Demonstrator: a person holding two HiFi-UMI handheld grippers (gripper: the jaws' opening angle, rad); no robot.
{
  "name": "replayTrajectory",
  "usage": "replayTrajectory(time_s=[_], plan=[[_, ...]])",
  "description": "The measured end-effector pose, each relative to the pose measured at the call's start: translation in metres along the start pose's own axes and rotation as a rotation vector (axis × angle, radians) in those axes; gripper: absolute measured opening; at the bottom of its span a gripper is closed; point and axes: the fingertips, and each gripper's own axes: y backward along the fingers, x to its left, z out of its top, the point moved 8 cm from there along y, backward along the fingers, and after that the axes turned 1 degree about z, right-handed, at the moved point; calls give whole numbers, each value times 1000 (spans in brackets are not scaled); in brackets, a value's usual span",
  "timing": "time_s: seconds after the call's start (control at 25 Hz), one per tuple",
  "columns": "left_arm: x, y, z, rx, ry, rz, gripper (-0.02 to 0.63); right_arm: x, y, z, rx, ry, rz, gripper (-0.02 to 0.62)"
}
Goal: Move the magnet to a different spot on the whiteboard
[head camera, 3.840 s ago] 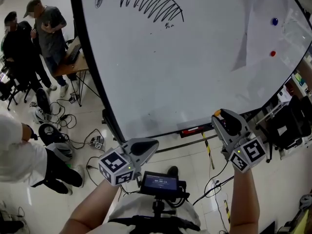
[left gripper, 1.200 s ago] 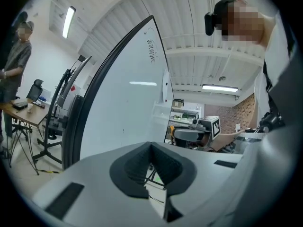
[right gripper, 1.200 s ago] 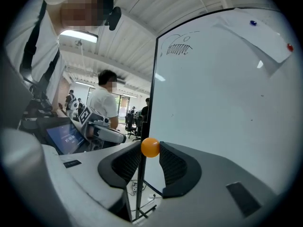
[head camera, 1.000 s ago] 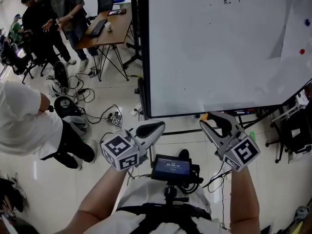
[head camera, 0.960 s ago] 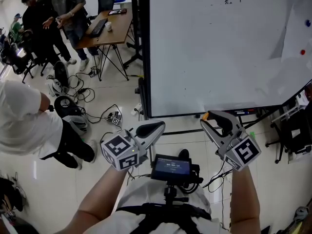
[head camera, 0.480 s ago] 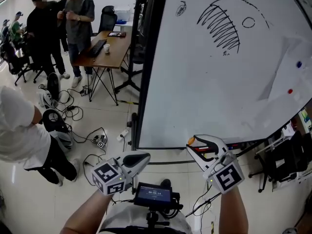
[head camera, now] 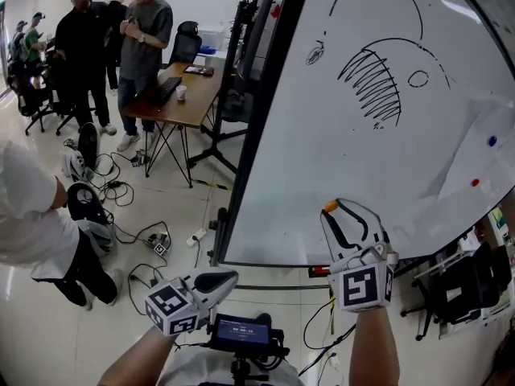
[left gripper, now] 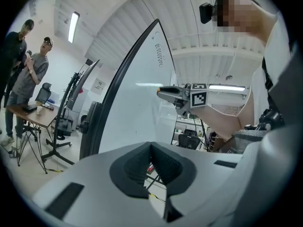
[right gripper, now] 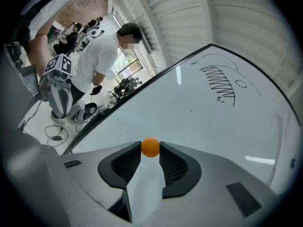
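The orange magnet is a small round ball pinched between the tips of the right gripper, whose two dark pads press on it from either side. In the head view the magnet is held in front of the whiteboard, low down and close to its bottom edge; whether it touches the board cannot be told. The right gripper points up at the board.

On the board, a blue magnet and a red magnet sit near its right edge, well apart from the held one. A black pen drawing of curves and hatched lines fills its upper part.

The left gripper is held low, beside the board's bottom left corner. Its jaws are closed together with nothing between them.

To the left, people stand by a wooden desk, and cables lie across the floor.
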Motion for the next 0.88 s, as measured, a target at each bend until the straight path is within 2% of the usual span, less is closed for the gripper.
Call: replayTrajectory(time_s=[0.16,0.28,0.6,0.88], plan=[[2,-1,3,-10,-3,11,6,-23,-2,4,33,-39,-109,156],[2,-3,3,-10,-4,11,6,-34,-3,-2,57,-14,-154,156],[-1,-8,1,-3,-4,13,6,-39,-9,-11,128,78,-228,156],[-1,-1,1,-1,-4,27,6,-38,-11,-13,135,79,-252,155]])
